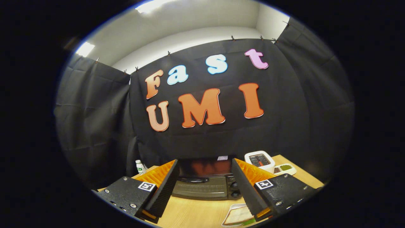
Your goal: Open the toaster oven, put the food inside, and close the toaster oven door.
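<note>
The light wooden table point(202, 212) carries a dark, boxy toaster oven point(204, 185) with its glass door seemingly shut and a handle across the top of the door, standing beyond and framed between the fingers, so I judge the opening step is not yet begun and the next move calls for bringing the fingertips onto that handle. The gripper point(205, 183) has its fingers spread wide, holding and touching nothing, while the food, a slice of toast on a white plate point(237, 216), lies on the table just below the right finger (a white kitchen scale point(259, 160) sits behind, to the oven's right).
</note>
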Demonstrator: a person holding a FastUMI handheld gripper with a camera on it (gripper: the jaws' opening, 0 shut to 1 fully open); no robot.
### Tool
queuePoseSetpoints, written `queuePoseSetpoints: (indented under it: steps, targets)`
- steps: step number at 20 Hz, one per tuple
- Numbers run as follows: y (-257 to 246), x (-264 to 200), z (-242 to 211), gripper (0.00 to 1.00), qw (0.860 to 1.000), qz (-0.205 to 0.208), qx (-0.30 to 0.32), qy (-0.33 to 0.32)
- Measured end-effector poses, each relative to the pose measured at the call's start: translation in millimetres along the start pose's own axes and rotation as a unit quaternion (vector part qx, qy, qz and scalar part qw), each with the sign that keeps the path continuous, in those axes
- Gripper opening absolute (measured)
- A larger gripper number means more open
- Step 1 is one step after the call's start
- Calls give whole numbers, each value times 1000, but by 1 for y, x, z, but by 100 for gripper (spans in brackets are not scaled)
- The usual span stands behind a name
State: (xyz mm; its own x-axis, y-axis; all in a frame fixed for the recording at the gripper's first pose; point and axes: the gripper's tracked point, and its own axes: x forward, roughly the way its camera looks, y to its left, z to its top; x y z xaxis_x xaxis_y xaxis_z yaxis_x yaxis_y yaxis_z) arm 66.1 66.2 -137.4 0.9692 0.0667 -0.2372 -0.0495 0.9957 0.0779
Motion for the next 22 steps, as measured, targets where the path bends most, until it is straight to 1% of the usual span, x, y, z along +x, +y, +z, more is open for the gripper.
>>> queuePoseSetpoints:
  steps: [2, 5, 9, 13, 17, 22]
  targets:
    - [10, 16, -20, 99, 1000, 0, -8, 26]
    - [26, 41, -38, 99, 999, 0, -19, 45]
    - [35, 73, -54, 99, 998, -18, -30, 52]
    - [34, 105, -79, 99, 996, -41, -39, 73]
    - [24, 125, -97, 99, 993, -70, -52, 84]
    - [32, 138, -119, 99, 991, -76, -56, 95]
